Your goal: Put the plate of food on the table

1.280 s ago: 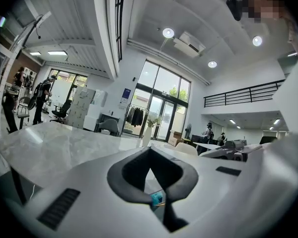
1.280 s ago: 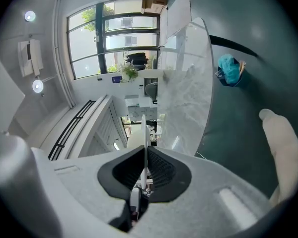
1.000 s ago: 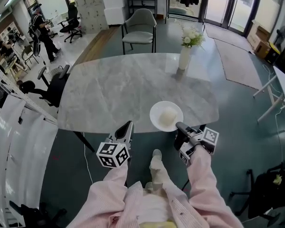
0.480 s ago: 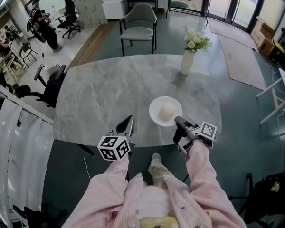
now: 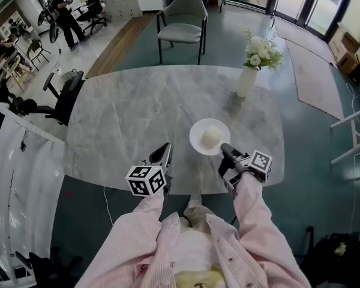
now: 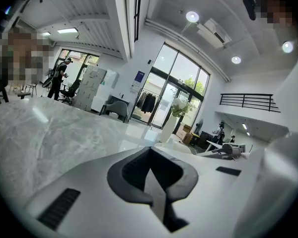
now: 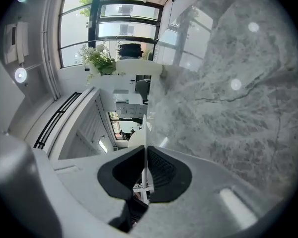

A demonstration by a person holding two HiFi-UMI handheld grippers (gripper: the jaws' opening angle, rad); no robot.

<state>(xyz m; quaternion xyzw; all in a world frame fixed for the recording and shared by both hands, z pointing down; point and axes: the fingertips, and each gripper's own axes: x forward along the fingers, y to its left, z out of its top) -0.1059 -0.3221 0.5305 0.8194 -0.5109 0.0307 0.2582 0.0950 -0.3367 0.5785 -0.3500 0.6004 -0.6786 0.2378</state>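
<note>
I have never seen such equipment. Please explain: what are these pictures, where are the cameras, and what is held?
A person holds a two-jaw gripper in each hand. The overhead picture comes from a camera on the person's head, looking down; the other two come from cameras riding on the grippers. On the marble table stands a vase of flowers. The right gripper is clamped on the rim of a white plate with food, above the table's near side. The left gripper is shut and empty.
</note>
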